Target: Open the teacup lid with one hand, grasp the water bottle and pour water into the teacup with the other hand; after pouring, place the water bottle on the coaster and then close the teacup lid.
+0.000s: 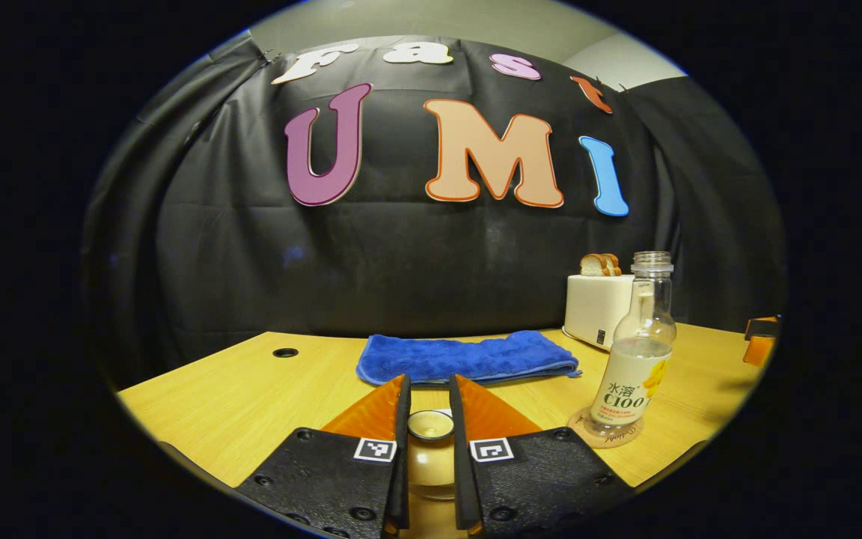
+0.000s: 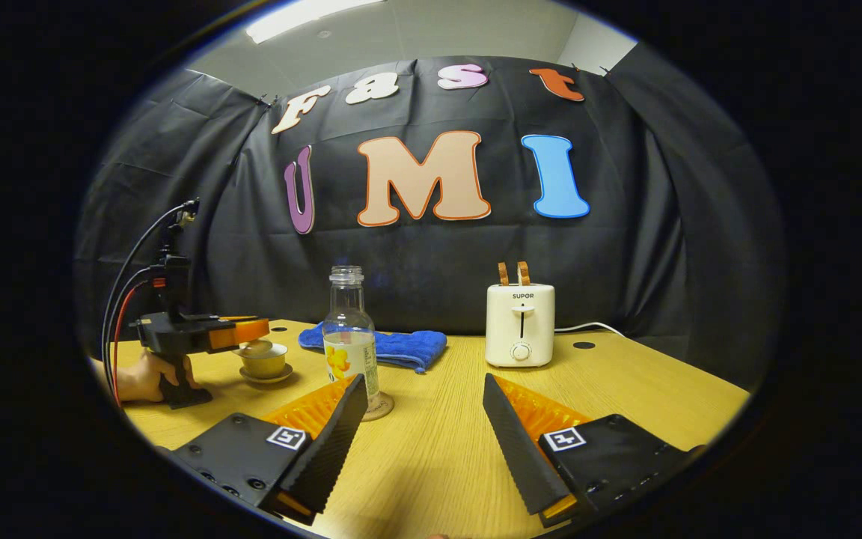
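Lid (image 1: 431,424) knob sits between left gripper (image 1: 429,408) fingers, clamped by the look; bottle (image 2: 349,337) on coaster ahead-left of right gripper (image 2: 425,415), spread wide; next: lift lid off cup (image 2: 264,361).

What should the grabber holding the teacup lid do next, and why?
Probably lower the lid onto the teacup and let go. The left gripper is closed on the lid's knob right above the cup, and the water bottle already stands upright on its coaster. The right gripper is open and holds nothing, so pouring looks finished.
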A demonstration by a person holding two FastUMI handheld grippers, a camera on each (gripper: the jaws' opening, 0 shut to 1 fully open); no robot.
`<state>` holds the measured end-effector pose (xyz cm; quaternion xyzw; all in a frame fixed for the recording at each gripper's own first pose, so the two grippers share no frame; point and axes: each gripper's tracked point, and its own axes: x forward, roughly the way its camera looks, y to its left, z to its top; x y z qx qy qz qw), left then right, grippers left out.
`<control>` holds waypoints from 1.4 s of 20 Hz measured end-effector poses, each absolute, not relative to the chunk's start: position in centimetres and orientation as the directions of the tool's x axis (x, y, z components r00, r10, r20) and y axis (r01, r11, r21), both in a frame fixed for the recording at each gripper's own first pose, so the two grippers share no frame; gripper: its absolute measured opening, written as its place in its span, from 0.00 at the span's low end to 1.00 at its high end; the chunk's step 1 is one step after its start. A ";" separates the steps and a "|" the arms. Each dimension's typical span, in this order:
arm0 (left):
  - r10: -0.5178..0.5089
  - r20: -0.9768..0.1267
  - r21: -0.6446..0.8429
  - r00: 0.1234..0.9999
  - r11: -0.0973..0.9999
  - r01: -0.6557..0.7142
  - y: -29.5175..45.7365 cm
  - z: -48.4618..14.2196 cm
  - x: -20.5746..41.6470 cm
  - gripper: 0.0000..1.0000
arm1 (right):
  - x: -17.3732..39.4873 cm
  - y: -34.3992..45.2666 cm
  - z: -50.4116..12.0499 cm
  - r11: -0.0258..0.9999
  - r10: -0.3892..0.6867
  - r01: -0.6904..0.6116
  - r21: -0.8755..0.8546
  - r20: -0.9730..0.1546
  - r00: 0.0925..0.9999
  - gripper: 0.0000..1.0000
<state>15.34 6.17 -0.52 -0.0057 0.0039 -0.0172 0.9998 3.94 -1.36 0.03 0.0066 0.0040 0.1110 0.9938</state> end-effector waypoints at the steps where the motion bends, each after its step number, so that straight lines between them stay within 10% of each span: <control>1: -0.035 -0.006 -0.012 0.999 0.999 0.035 5.9 -0.5 15.5 0.21 | 3.8 -1.4 0.1 0.975 0.221 -0.221 0.014 -0.004 0.975 0.98; 18: -0.017 -0.075 0.045 0.997 0.999 0.020 5.2 -1.4 16.5 0.27 | 3.7 -1.5 0.0 0.975 0.220 -0.220 0.014 -0.003 0.975 0.98; 26: -0.033 -0.047 0.019 0.998 0.999 0.034 5.1 -1.0 16.2 0.57 | 3.7 -1.6 0.0 0.975 0.220 -0.220 0.014 -0.003 0.975 0.98; 28: -0.021 -0.015 -0.004 1.000 1.000 0.021 5.5 -0.5 16.2 0.85 | 3.7 -1.5 0.0 0.975 0.220 -0.220 0.014 -0.003 0.975 0.93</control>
